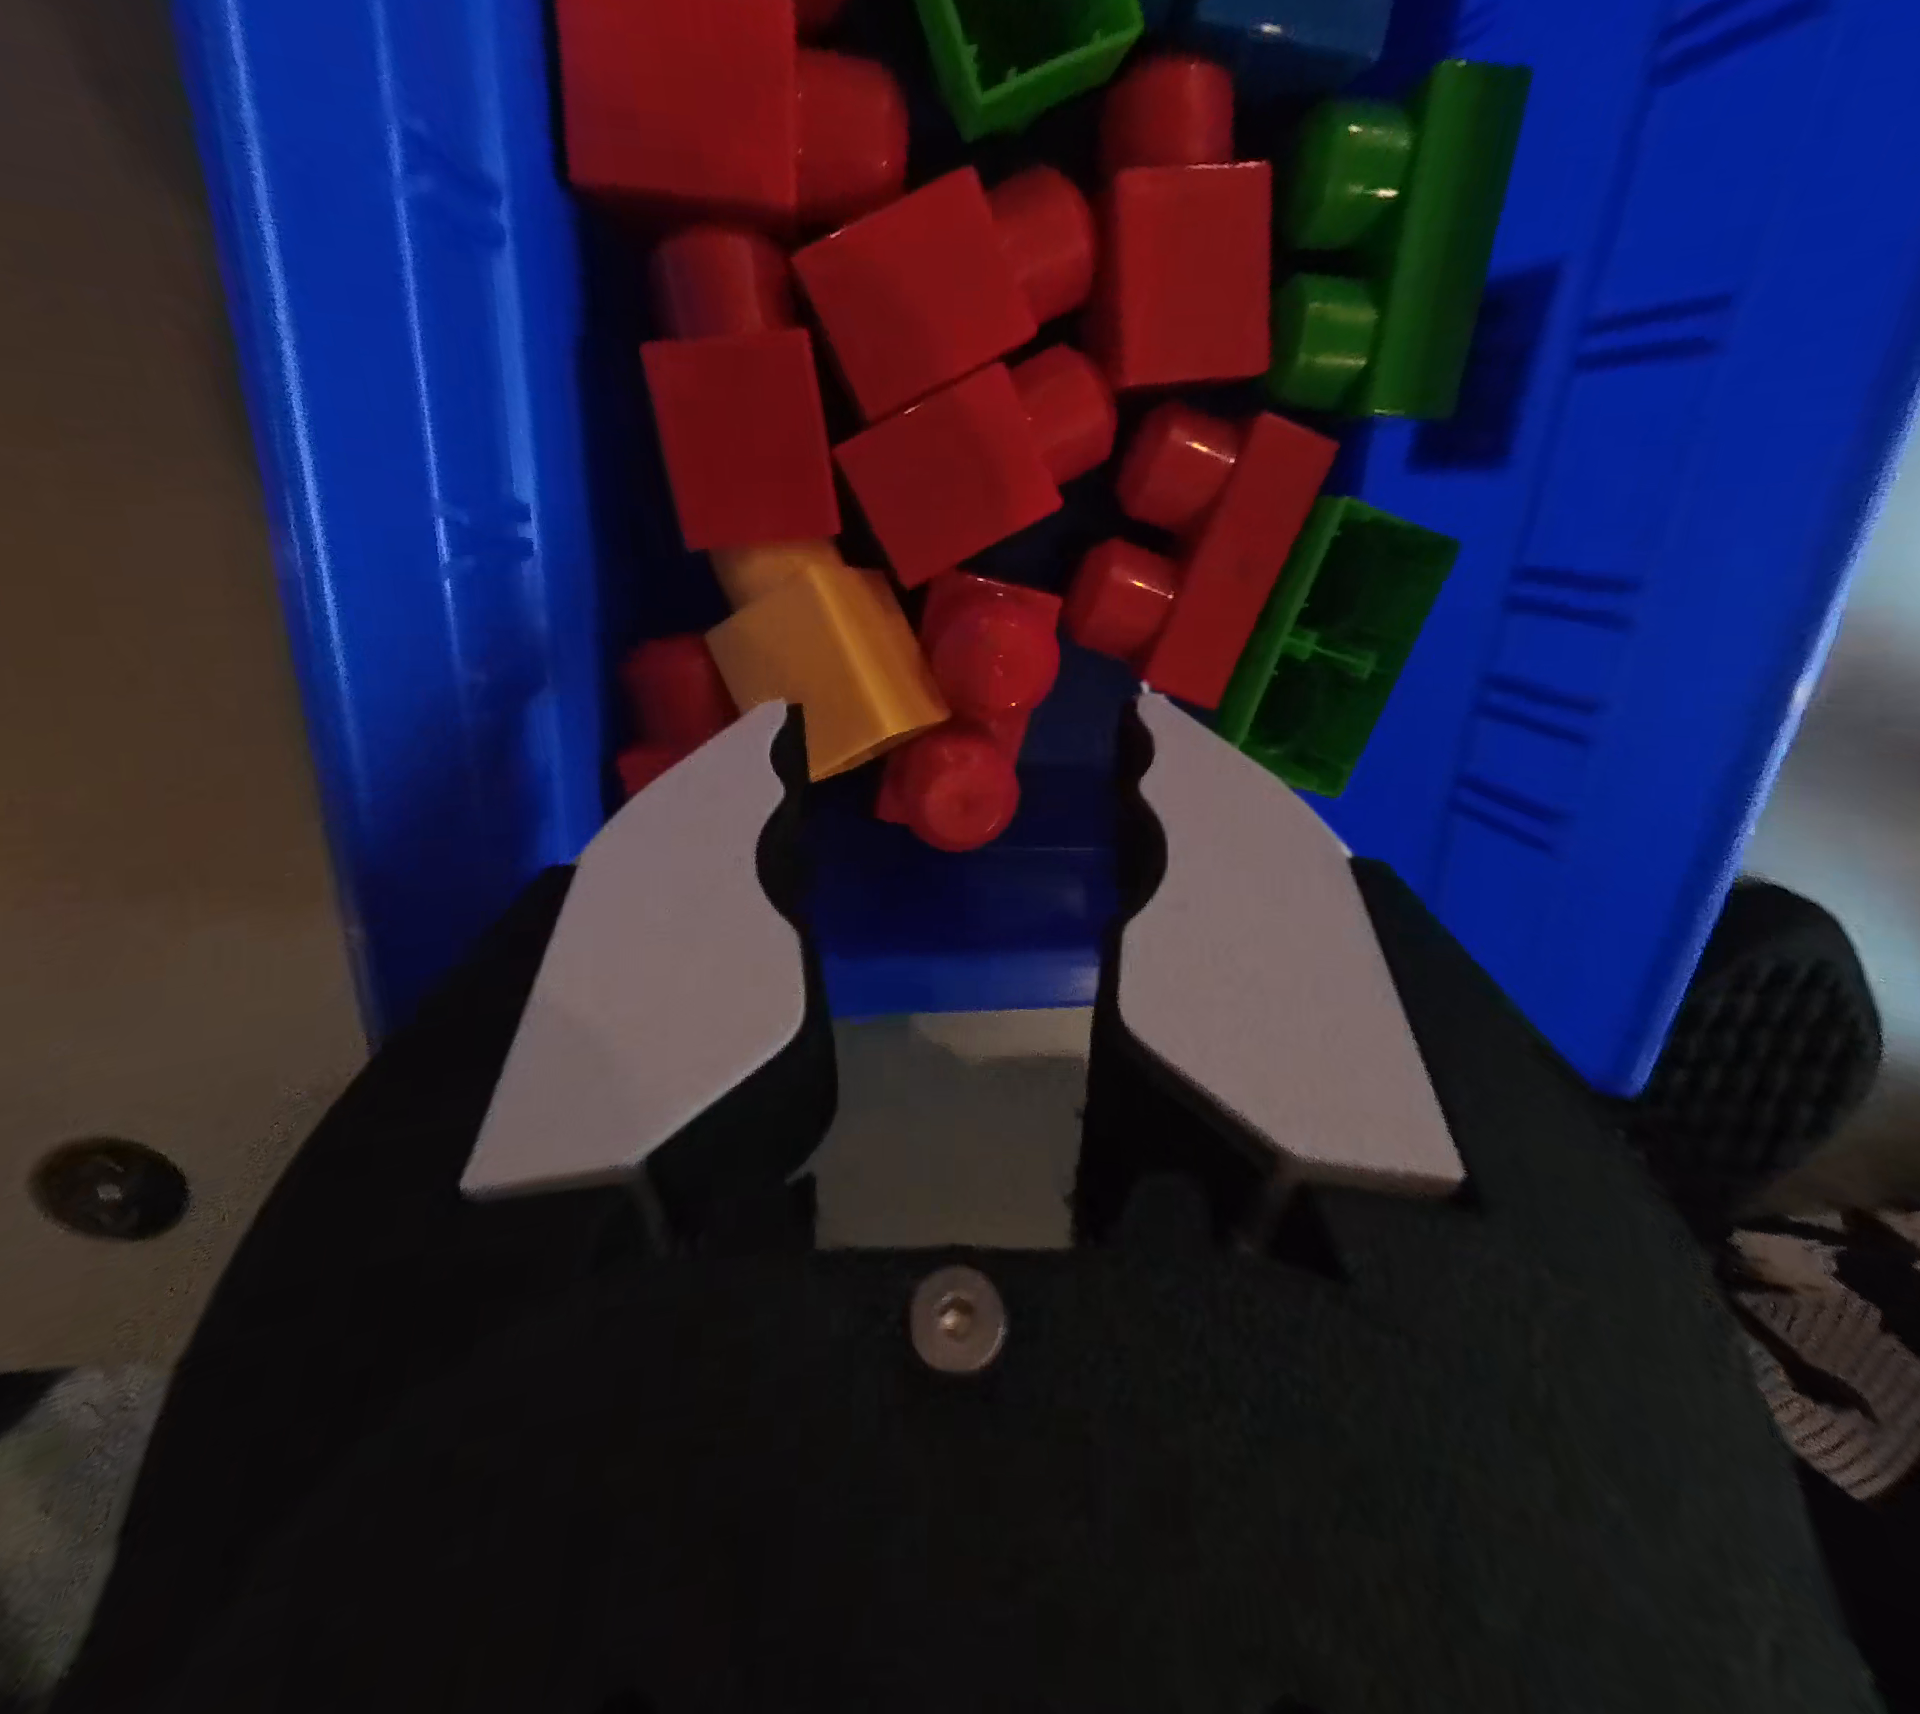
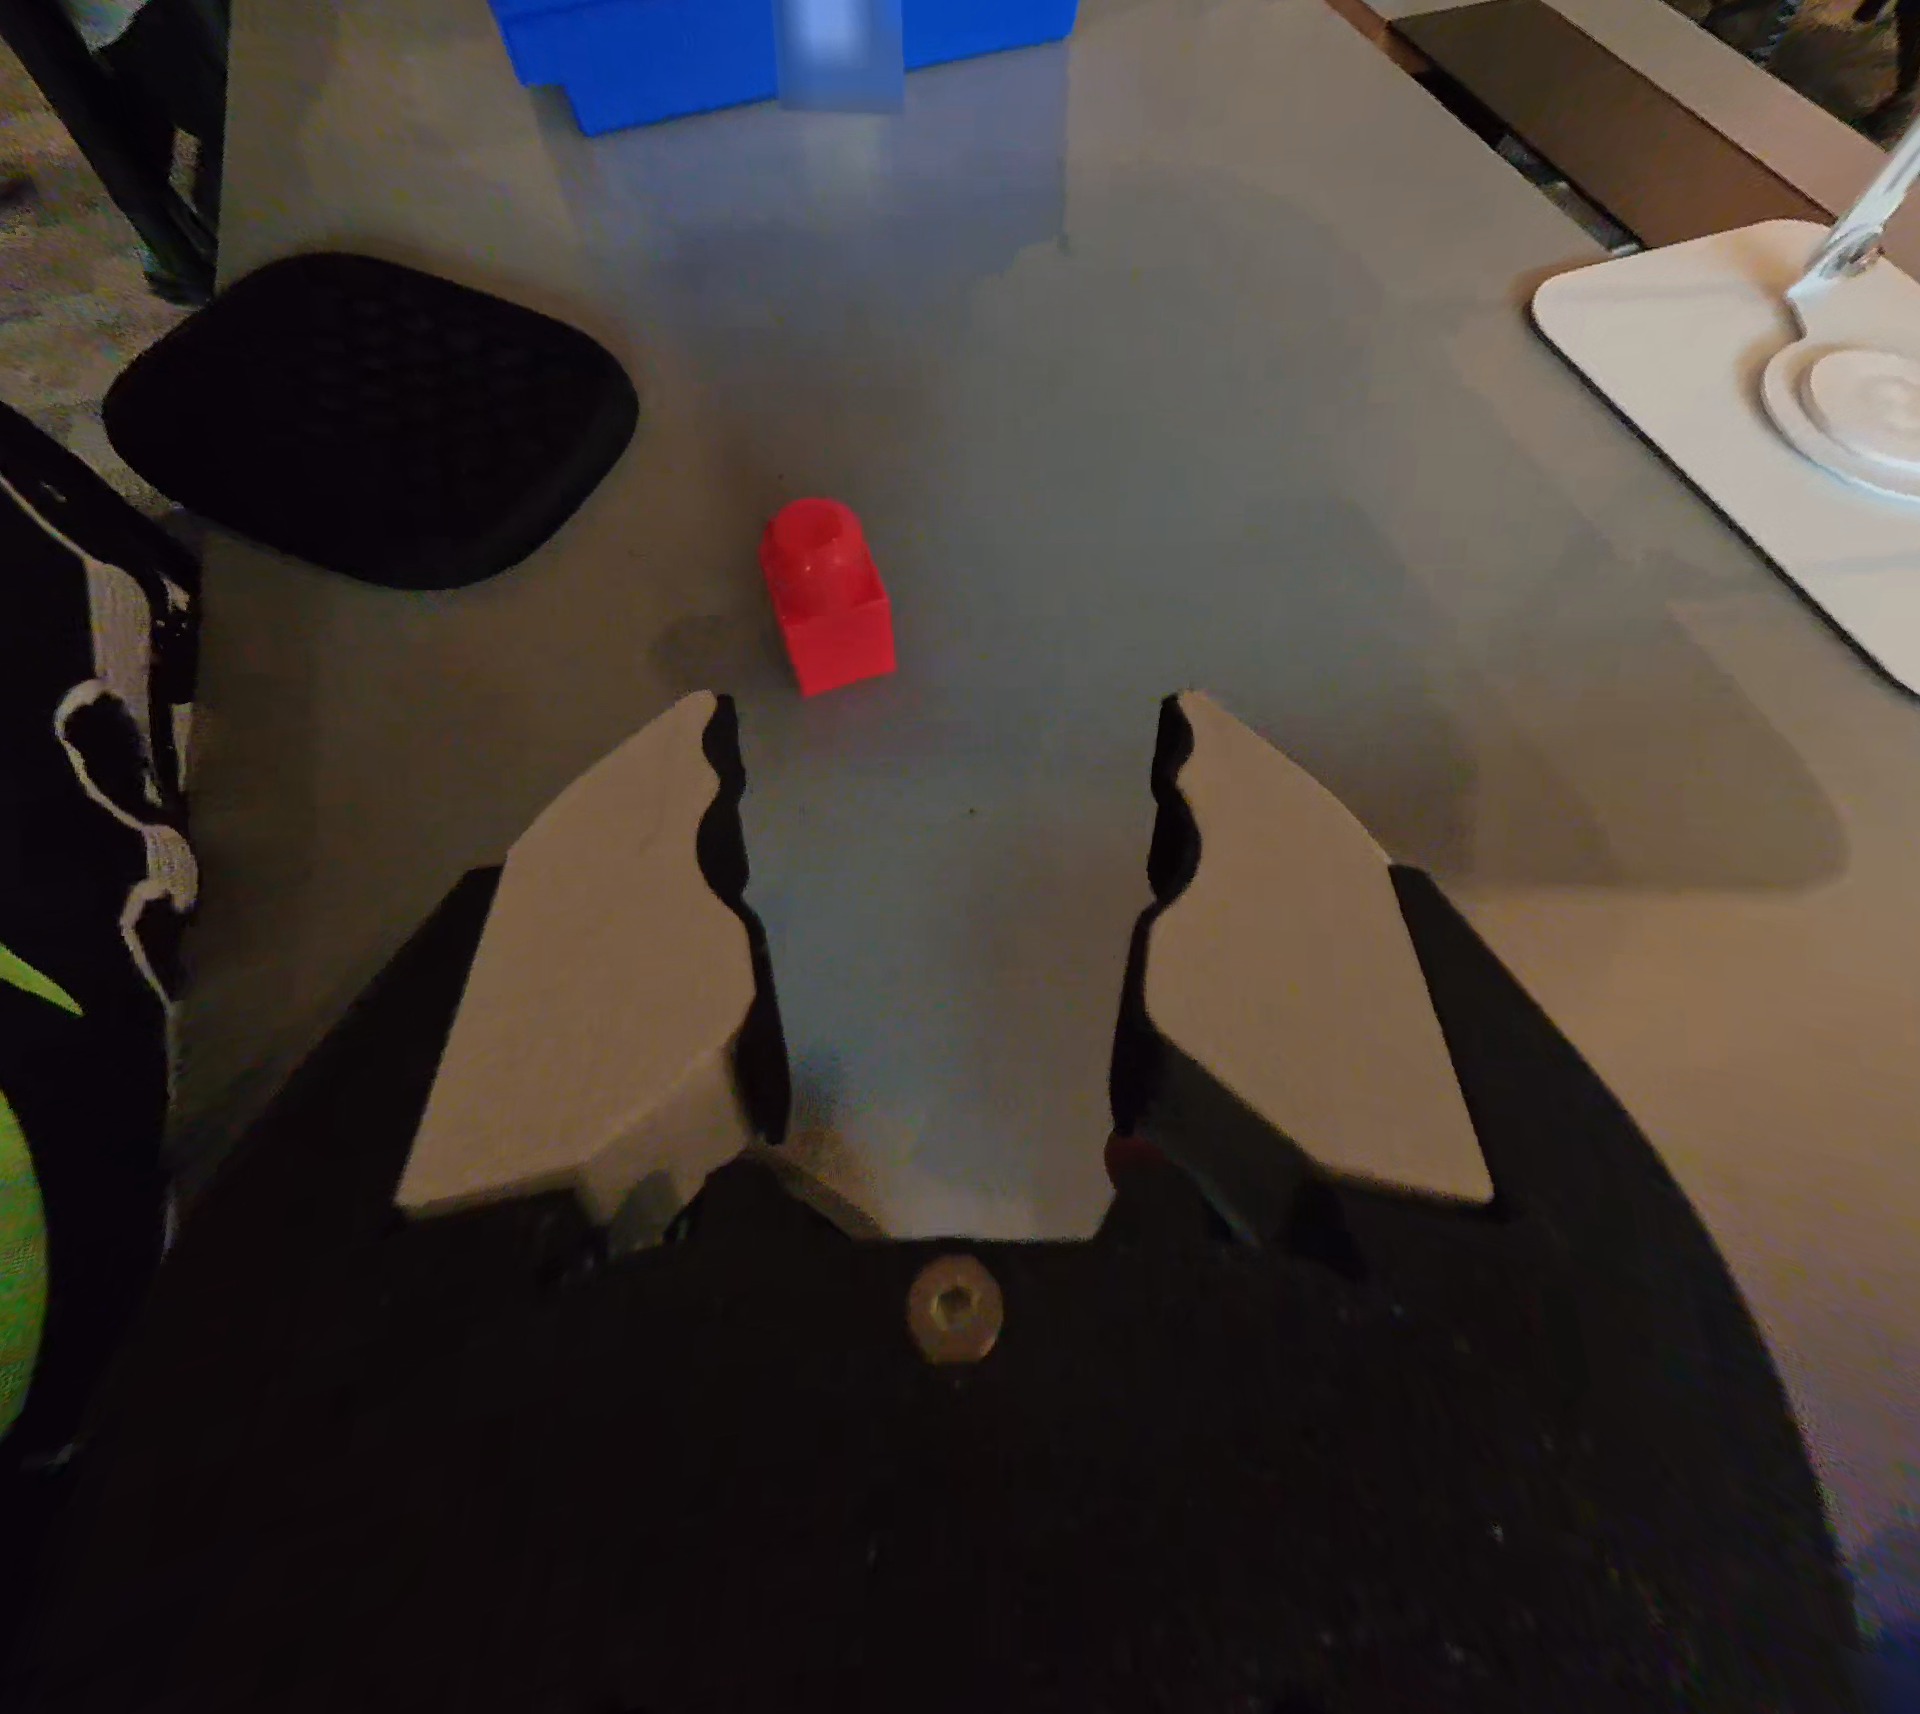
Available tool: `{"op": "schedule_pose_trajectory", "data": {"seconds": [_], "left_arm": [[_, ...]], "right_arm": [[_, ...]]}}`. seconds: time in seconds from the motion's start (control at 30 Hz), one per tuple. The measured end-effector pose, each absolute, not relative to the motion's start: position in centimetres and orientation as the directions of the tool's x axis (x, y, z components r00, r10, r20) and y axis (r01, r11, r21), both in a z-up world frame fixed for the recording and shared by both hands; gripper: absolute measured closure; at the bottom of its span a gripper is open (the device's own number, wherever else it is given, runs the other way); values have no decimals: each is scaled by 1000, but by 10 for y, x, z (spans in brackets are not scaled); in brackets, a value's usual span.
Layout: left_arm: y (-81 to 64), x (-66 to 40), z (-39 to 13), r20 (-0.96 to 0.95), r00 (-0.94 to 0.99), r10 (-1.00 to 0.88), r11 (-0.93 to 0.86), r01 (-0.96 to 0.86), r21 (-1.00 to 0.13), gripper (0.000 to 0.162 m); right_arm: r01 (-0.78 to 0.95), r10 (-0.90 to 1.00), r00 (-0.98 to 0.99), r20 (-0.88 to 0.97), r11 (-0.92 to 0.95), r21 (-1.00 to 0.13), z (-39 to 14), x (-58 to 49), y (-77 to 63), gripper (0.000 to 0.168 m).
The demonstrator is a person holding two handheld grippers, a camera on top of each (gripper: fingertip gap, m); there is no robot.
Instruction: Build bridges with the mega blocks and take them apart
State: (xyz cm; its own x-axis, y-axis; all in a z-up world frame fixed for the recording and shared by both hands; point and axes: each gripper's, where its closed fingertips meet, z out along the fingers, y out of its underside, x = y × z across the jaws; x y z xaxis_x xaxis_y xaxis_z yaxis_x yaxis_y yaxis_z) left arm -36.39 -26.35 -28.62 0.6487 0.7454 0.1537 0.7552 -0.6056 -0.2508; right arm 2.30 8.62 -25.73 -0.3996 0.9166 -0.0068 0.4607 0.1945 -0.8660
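Blocks: a loose heap of red blocks [image 1: 914, 293] with a few green blocks [image 1: 1392, 241], one yellow block [image 1: 831, 656] and blue ones fills the blue bin [image 1: 343, 314], the supply for the bridge.
Lone piece: a single red block [image 2: 828, 612] stands stud-up on the grey worktop [image 2: 1143, 417], well apart from the bin at the far side; likely a first pier.
Left claw [image 1: 961, 708]: spread and empty, poised over the bin's near end, just beside the yellow block, apparently picking the next piece.
Right claw [image 2: 951, 703]: spread and empty, low over the worktop, the red block just beyond its left tip.
Surroundings: black mesh pad [image 2: 364, 417] left, white base [image 2: 1714, 438] right.
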Motion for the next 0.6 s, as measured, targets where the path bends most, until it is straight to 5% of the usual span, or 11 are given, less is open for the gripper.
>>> {"op": "schedule_pose_trajectory", "data": {"seconds": [0.6], "left_arm": [[-275, -364, -306, 117, 425, 898, -404, 899, -170, 107]], "right_arm": [[341, 913, -381, -144, -6, -940, -239, 33, 100, 97]]}}
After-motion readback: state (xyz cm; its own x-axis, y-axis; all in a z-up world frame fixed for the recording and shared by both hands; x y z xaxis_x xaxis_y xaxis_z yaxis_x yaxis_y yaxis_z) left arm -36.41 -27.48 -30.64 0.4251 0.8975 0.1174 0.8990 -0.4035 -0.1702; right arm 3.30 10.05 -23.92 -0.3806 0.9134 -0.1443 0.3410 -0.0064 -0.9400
